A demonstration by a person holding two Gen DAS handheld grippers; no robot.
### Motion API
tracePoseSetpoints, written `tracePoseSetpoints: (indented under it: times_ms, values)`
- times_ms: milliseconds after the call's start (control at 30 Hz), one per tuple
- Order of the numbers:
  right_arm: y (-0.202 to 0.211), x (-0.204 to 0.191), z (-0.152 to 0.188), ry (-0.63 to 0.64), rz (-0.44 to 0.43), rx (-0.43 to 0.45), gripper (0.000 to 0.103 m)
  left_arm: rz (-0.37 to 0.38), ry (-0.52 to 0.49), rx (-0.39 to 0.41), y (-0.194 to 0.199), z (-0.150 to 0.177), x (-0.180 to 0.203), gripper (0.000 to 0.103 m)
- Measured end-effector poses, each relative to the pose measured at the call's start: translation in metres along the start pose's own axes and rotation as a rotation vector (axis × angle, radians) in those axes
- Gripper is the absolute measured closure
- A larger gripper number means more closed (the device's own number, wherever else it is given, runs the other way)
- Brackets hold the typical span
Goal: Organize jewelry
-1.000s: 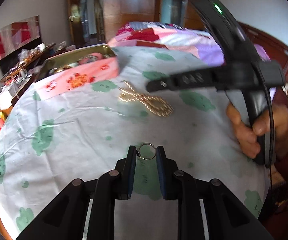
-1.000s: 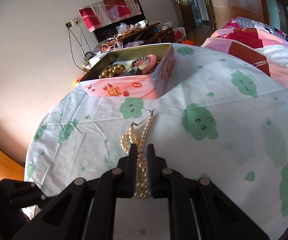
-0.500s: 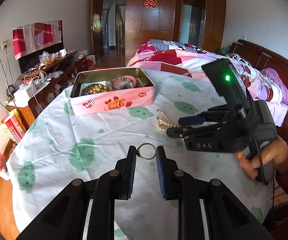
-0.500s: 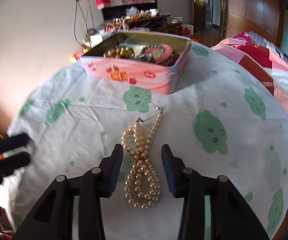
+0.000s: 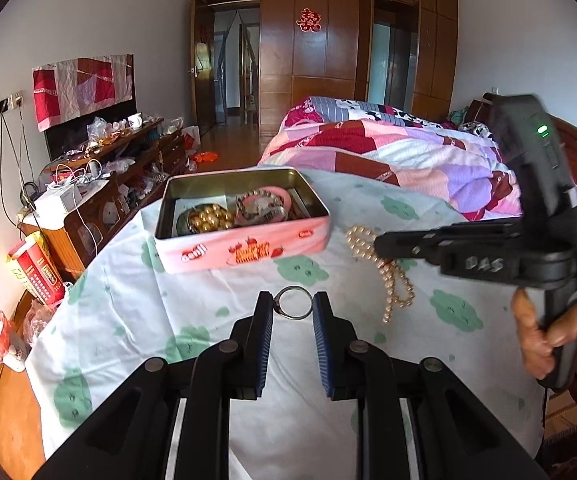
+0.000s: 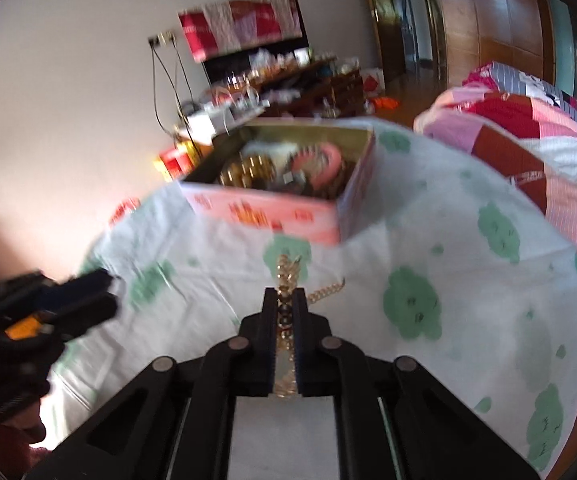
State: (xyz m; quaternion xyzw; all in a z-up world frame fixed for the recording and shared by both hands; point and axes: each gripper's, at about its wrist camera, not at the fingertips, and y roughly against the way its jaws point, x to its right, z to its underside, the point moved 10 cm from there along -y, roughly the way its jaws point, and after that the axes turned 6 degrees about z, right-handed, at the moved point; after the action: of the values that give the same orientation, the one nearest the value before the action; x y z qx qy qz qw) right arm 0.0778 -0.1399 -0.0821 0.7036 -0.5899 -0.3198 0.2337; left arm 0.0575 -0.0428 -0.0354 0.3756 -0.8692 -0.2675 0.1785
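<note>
**Inspector A:** Left wrist view. The left tool [image 5: 293, 307] pinches a silver ring [image 5: 293, 308] between its blue pads, above the table [image 5: 128, 320] with its green-print cloth. Beyond it stands the pink tin [image 5: 240, 247], lid off. Inside it: gold beads [image 5: 208, 218] at the left, a pink bangle [image 5: 266, 200] at the right, some darker pieces too small to identify.

**Inspector B:** And the pearl necklace [image 5: 388, 276]?

**Inspector A:** It hangs from the right tool [image 5: 384, 245], right of the tin; its loose end trails down toward the cloth.

**Inspector B:** Right wrist view, blurred. The right tool [image 6: 285, 300] is pressed together on the pearl necklace [image 6: 286, 276]; the strand runs between the fingers and out ahead. The pink tin [image 6: 272, 212] sits just beyond, with gold beads [image 6: 248, 172] and the pink bangle [image 6: 324, 164] in it. The left tool [image 6: 100, 292] shows at the left edge.
</note>
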Motion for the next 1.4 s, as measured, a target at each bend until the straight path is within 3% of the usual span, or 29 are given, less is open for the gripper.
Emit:
tracePoseSetpoints:
  times_ms: [333, 767, 1067, 1400]
  values:
    - [0.027, -0.015, -0.042, -0.048, -0.062, 0.124, 0.094, 0.004, 0.01, 0.036, -0.009, -0.028, -0.007, 0.083]
    - [0.008, -0.004, -0.114, -0.096, -0.054, 0.21, 0.094, -0.016, -0.006, 0.094, -0.038, -0.084, -0.028, 0.083]
    - [-0.045, 0.015, -0.136, -0.144, -0.011, 0.181, 0.094, -0.09, 0.012, 0.058, -0.091, -0.092, -0.062, 0.083]
    - [-0.103, 0.032, -0.114, -0.193, 0.038, 0.1, 0.094, -0.167, 0.067, 0.005, -0.132, -0.083, -0.094, 0.082]
